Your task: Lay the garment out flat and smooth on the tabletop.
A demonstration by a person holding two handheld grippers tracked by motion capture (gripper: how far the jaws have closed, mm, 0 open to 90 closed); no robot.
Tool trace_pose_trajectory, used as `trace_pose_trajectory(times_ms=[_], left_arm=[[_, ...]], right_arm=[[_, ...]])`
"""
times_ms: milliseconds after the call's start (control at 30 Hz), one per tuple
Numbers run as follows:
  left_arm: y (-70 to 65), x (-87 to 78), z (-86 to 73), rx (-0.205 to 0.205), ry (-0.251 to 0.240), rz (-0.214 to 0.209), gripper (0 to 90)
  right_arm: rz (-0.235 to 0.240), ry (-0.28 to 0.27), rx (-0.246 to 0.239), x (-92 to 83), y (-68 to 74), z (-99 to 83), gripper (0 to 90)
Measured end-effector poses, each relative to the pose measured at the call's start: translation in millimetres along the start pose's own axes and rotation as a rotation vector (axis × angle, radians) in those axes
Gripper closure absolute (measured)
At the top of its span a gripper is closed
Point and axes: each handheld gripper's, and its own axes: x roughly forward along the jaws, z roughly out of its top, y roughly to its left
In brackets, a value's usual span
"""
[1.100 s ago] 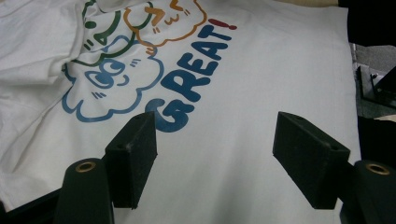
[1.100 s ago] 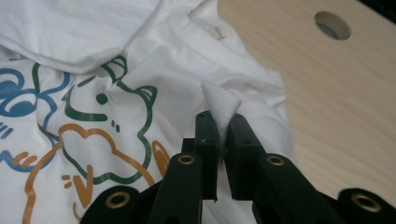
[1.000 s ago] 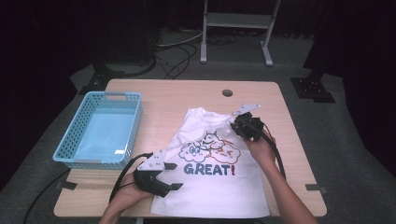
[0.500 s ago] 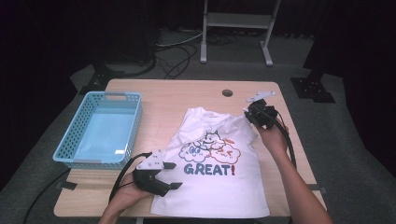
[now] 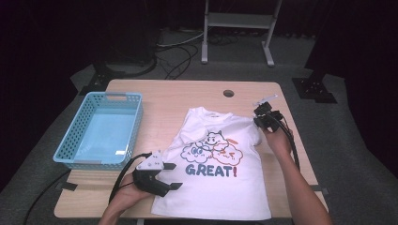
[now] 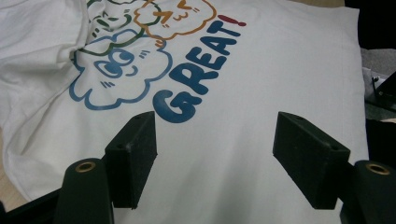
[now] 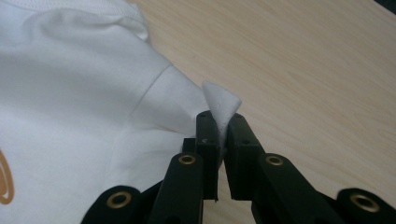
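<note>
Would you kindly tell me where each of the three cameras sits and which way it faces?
High view: above the person's side, looking forward and down on the table, basket and T-shirt; both forearms show.
Left gripper view: on the left hand-held gripper, looking along its open jaws over the shirt's print.
Right gripper view: on the right hand-held gripper, its jaws pinching the sleeve.
Shared: all see the T-shirt.
</note>
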Motion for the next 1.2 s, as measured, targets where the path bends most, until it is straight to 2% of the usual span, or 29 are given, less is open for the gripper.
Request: trace_pose_trajectory(times_ms=[200,333,367,467,567,633,833,867,933,1000,1100,1200], left_arm=[[0.5,0.3,-0.9,-0.003,0.001,0.000,29.9],[0.0,-0.5,-0.6,-0.002,-0.003,0.001,29.9],[-0.2,-0.5,-0.4,0.001,-0.004,0.000,29.9],[-1.0,0.8,0.3,0.000,-0.004,-0.003,29.9],[-2.0,1.4,1.3,0.008,0.000,-0.005,29.9],[-2.4,1.3,2.0,0.012,-0.002,-0.005,29.8],[-2.5,0.4,2.5,0.011,-0.004,-0.002,29.9],[-2.5,0.3,2.6,0.013,-0.004,-0.003,29.9],[-2.8,0.3,2.9,0.015,-0.002,-0.002,29.8],[-3.3,0.0,3.2,0.018,-0.004,-0.004,29.9],[-3.3,-1.4,3.6,0.018,-0.008,-0.002,29.8],[-2.5,-2.5,3.6,0.015,-0.013,-0.002,29.8]], right_arm=[[-0.005,0.061,0.011,10.9,-3.6,-5.3,83.7],[-0.013,0.081,0.022,10.7,-5.7,-6.2,77.8],[-0.016,0.067,0.027,7.8,-6.3,-5.7,74.0],[-0.023,0.003,0.045,-6.5,-6.5,-2.3,70.5],[-0.016,-0.064,0.053,-20.4,-4.5,1.2,67.4],[-0.005,-0.088,0.048,-25.1,-1.1,3.0,64.7],[0.040,-0.120,-0.027,-31.8,22.5,9.7,62.0],[0.061,-0.116,-0.041,-30.9,26.5,10.9,62.3],[0.088,-0.076,-0.083,-24.8,33.4,11.9,63.6],[0.118,-0.016,-0.100,-14.9,35.9,10.1,64.7],[0.174,0.060,-0.041,0.9,29.8,3.3,64.0],[0.166,0.070,-0.030,7.1,25.4,-4.6,64.0]])
